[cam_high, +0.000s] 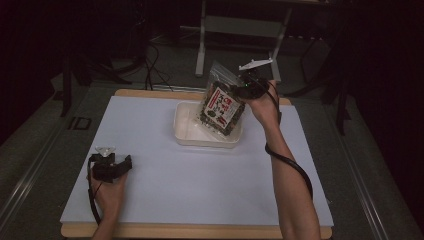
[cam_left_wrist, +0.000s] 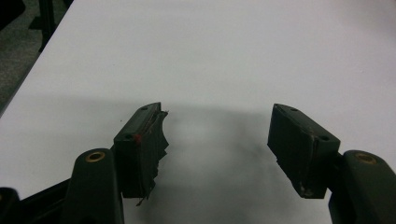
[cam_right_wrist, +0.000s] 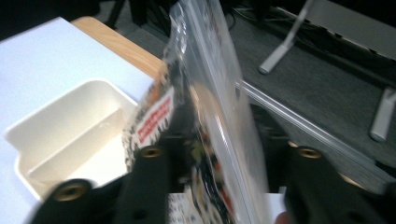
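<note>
A clear snack bag (cam_high: 223, 102) with a red and white label hangs above the white bin (cam_high: 188, 131) at the far middle of the table. My right gripper (cam_high: 243, 86) is shut on the bag's upper right edge. In the right gripper view the bag (cam_right_wrist: 205, 107) stands edge-on between the jaws, with the bin (cam_right_wrist: 70, 135) below and to the left. My left gripper (cam_high: 125, 164) rests on the table near the front left, held by a hand. In the left gripper view it (cam_left_wrist: 217, 140) is open over bare white tabletop.
The white table top (cam_high: 165, 170) has a wooden rim (cam_high: 200, 231). Beyond the far edge, a grey table frame (cam_high: 235, 25) and cables lie on the dark floor. The person's right forearm (cam_high: 292, 190) crosses the table's right side.
</note>
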